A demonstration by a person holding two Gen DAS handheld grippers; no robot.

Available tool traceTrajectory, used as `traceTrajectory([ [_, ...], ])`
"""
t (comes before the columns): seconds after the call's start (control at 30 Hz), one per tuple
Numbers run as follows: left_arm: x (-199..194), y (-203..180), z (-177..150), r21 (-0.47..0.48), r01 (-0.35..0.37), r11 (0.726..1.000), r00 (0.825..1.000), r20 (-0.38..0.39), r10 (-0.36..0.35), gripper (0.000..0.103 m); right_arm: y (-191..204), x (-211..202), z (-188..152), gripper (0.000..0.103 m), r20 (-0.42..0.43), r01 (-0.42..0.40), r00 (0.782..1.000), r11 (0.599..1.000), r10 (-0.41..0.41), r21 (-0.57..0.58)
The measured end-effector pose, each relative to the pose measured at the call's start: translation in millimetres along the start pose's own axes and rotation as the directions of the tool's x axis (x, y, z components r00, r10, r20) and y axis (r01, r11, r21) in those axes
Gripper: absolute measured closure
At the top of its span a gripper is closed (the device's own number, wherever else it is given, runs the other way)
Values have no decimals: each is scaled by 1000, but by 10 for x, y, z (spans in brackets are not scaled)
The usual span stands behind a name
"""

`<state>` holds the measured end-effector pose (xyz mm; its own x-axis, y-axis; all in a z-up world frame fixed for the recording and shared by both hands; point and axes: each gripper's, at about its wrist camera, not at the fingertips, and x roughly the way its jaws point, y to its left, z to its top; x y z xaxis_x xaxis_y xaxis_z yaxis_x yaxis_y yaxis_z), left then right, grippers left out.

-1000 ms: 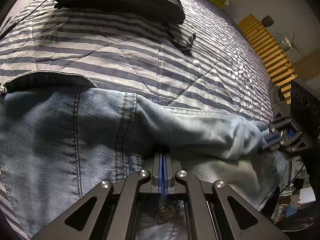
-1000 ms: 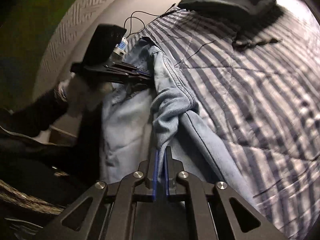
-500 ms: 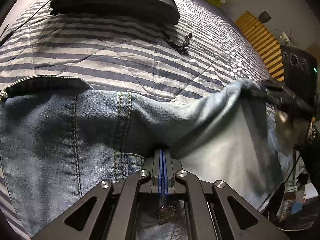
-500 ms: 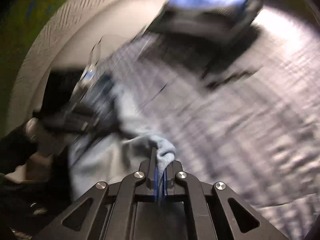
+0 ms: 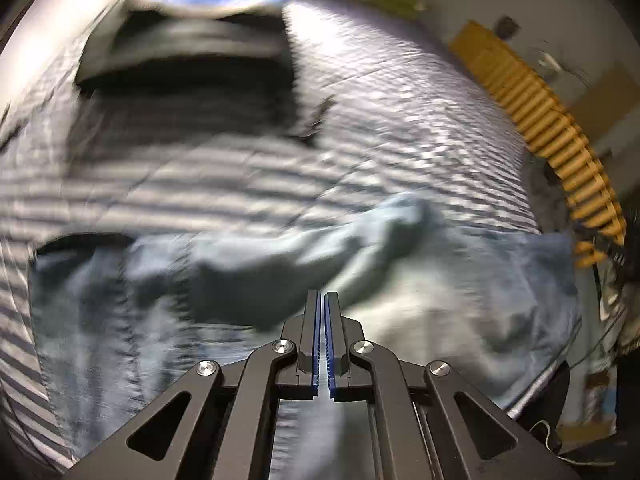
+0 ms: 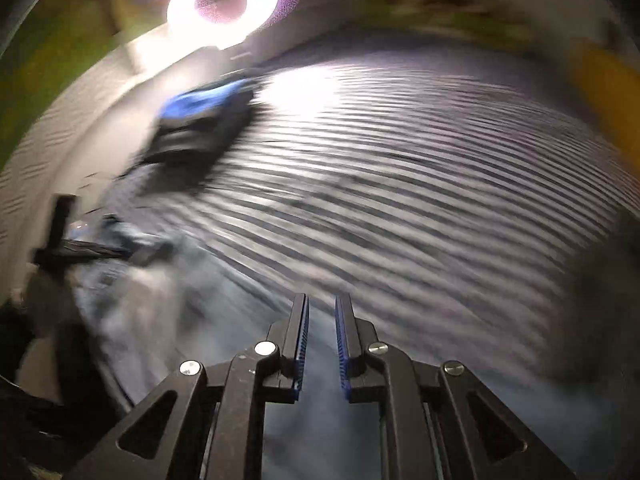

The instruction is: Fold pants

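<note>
The light blue jeans (image 5: 440,300) lie bunched on the striped quilt (image 5: 400,120), with one fold thrown across their middle. My left gripper (image 5: 322,300) hangs just above them. Its pads stand a thin slit apart and no cloth shows between them. The right wrist view is badly blurred. In it my right gripper (image 6: 321,304) is open and empty over the near edge of the jeans (image 6: 160,304). The left gripper (image 6: 76,246) shows as a dark shape at the far left of that view.
A dark folded stack topped with blue cloth (image 5: 192,52) sits at the far end of the bed, and is seen again as the folded stack (image 6: 200,128). A yellow slatted panel (image 5: 540,100) runs along the right side. A ring light (image 6: 224,0) glares above the bed.
Both grippers have let go of the jeans and pulled back and up. The leg that the right gripper carried now lies dropped across the jeans. Both views have blurred with fast motion.
</note>
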<state>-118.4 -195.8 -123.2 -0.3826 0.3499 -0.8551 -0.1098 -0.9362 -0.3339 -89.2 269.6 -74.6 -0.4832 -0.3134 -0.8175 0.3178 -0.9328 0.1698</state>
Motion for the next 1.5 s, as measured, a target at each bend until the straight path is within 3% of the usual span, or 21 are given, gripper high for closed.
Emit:
traceTrajectory([
  [0.1,-86,-381,58,65,25,998,1000,7,-26,101,-676,-623,-821,91,48,143,987,969,-156,203],
  [0.2,-59,-814,77,142,33,989,999,-12,-31,101,-1243,-1122,-1542,91,56,294,940,884,-336,363],
  [0.27,32,-1139,53,196,45,980,999,-40,-38,101,-1645,-1410,-2044,90,6,343,916,791,-401,507],
  [0.37,148,-1547,5,274,50,960,996,-83,-28,101,-2162,-1721,-2663,90,-14,297,911,634,-411,714],
  [0.47,280,-1927,-15,333,67,940,992,-121,-28,101,-2527,-1812,-3034,89,-28,264,911,529,-412,806],
  [0.67,524,-2523,-86,417,85,905,986,-168,-15,99,-2859,-1616,-3288,87,54,98,949,450,-312,888],
  [0.77,573,-2648,-110,437,86,895,983,-181,-6,98,-3019,-1599,-3469,80,130,-26,955,360,-267,932],
  [0.8,590,-2669,-116,439,84,895,983,-185,-1,98,-3026,-1600,-3501,80,164,-67,952,347,-258,935],
  [0.87,616,-2672,-121,444,82,892,981,-192,6,98,-3017,-1658,-3550,79,226,-131,939,336,-260,933],
  [0.97,650,-2659,-111,446,81,891,980,-201,11,98,-3031,-1703,-3499,79,239,-141,933,338,-268,930],
  [1.07,676,-2650,-117,446,83,891,979,-206,12,98,-3050,-1655,-3352,79,171,-62,948,371,-267,927],
  [1.2,729,-2610,-138,444,78,893,977,-214,21,98,-3085,-1469,-3250,80,53,46,967,376,-250,926],
  [1.27,738,-2587,-162,442,81,893,976,-218,19,98,-3103,-1433,-3196,87,22,79,967,382,-253,921],
  [1.33,736,-2567,-190,444,82,892,975,-222,20,98,-3084,-1516,-3100,96,68,46,963,407,-261,912],
  [1.5,727,-2486,-199,430,78,899,975,-220,21,98,-3006,-1758,-2884,97,109,34,954,461,-280,887],
])
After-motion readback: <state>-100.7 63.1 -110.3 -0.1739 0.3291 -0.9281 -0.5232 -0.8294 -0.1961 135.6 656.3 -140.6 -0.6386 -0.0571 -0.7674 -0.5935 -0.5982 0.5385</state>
